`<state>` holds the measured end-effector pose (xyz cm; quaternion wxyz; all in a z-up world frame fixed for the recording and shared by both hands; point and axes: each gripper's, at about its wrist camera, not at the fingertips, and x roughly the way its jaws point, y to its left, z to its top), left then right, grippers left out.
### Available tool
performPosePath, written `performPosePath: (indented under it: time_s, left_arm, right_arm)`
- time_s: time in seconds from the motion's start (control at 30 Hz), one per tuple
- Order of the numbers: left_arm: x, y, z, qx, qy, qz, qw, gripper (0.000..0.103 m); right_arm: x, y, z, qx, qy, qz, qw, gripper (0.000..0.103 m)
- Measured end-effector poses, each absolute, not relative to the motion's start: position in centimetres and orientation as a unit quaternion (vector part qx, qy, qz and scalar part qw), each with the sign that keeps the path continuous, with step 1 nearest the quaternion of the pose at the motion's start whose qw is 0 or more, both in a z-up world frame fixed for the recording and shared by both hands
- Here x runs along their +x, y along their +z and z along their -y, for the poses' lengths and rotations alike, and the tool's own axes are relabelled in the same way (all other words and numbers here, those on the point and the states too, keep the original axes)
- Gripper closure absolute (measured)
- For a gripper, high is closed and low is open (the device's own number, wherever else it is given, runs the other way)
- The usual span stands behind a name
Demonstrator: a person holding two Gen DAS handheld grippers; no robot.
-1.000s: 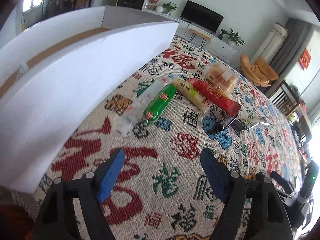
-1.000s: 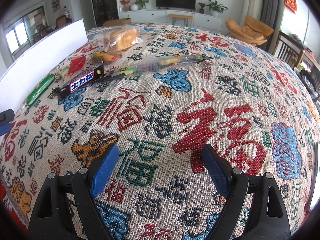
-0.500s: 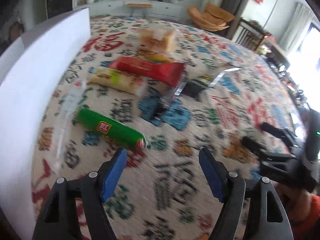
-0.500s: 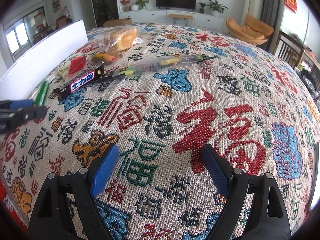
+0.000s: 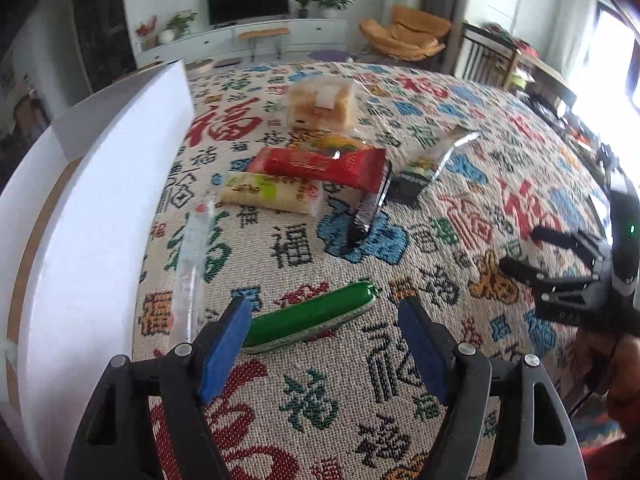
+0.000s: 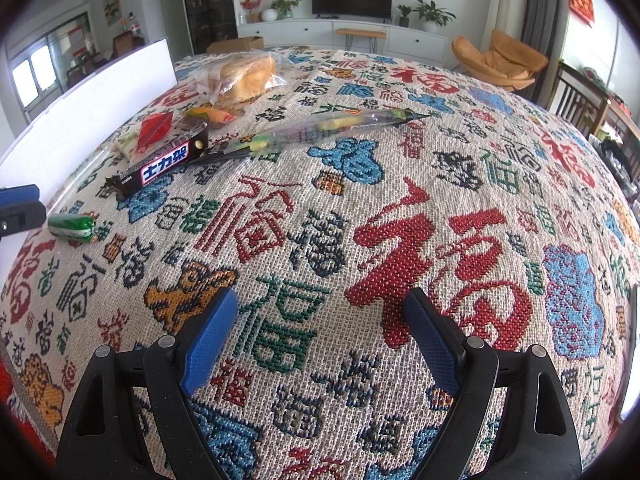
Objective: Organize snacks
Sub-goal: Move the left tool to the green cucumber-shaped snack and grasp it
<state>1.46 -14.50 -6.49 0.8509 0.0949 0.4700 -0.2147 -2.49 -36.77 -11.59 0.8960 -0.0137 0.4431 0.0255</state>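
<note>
Left hand-held gripper (image 5: 324, 334) jaws apart, green snack stick (image 5: 310, 317) between them, seemingly untouched, on patterned cloth (image 5: 460, 208)

1. The dark chocolate bar wrapper (image 6: 162, 166) carries large white characters reading 士力架.
2. The woven tablecloth (image 6: 400, 240) is covered in repeated 福 characters in red, green, blue and black; a big red one lies just ahead of the right-hand view's jaws.
3. The red snack pack (image 5: 320, 164), the pale yellow pack (image 5: 268, 192) and the red wall hanging (image 6: 582, 0) bear print too blurred to read.
</note>
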Motion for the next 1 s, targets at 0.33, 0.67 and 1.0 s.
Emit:
performPosePath:
  time_s: [0.33,0.67,1.0]
  left_arm:
    - [1.4,-9.2,14.4,0.112,-0.306,-0.554,0.766,0.027]
    - [1.4,-9.2,14.3,0.061,-0.257,-0.544,0.796,0.027]
    - [0.9,-9.2,15.3,0.017,-0.126,-0.523,0.843,0.08]
  right_arm:
    - [-2.5,-11.6,36.8,-0.013,0.026,-0.443,0.896,0.015]
    - [-2.5,-11.6,36.8,-0.013,0.026,-0.443,0.896,0.015]
    - [-2.5,-11.6,36.7,-0.013,0.026,-0.443,0.896,0.015]
